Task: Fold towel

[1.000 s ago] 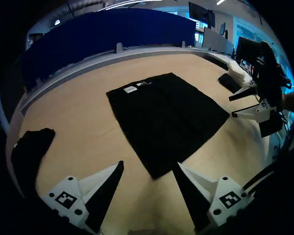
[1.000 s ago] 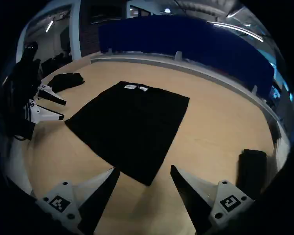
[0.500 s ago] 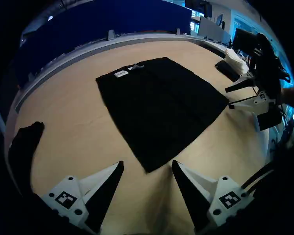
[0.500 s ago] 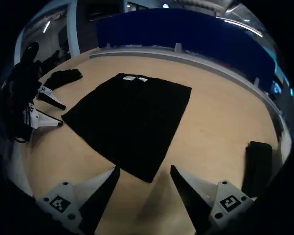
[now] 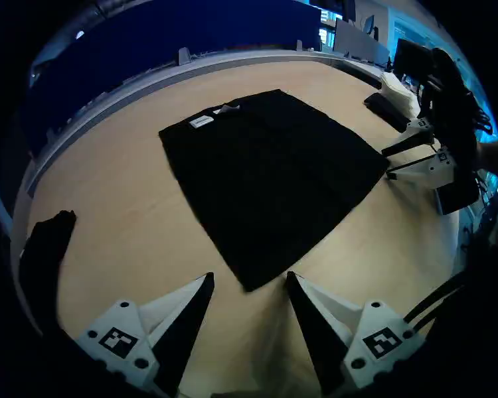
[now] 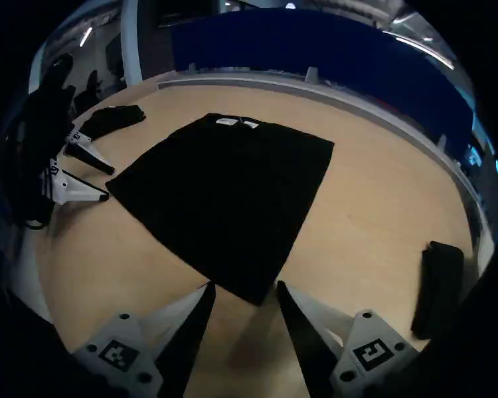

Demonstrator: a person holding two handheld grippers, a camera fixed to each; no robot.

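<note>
A black towel [image 5: 269, 179] lies flat on the wooden table [image 5: 129, 219], with white labels [image 5: 201, 122] at its far edge. My left gripper [image 5: 248, 278] is open, and the towel's near corner lies between its fingertips. In the right gripper view the towel [image 6: 229, 192] points a near corner between the fingertips of my right gripper [image 6: 246, 286], which is open with a narrowed gap. The right gripper [image 5: 386, 166] also appears at the towel's right corner in the left gripper view. The left gripper [image 6: 109, 184] sits at the towel's left corner.
A bunched black cloth [image 5: 46, 245] lies near the table's left edge, also seen as the black cloth [image 6: 113, 119]. Another folded black cloth [image 6: 441, 285] rests at the right. A white stack [image 5: 398, 99] sits far right. A blue partition [image 5: 169, 40] borders the table's back.
Both grippers have lowered toward the towel's near corners. The right gripper's fingers have drawn closer together; the left gripper's gap has narrowed slightly. The towel lies unchanged.
</note>
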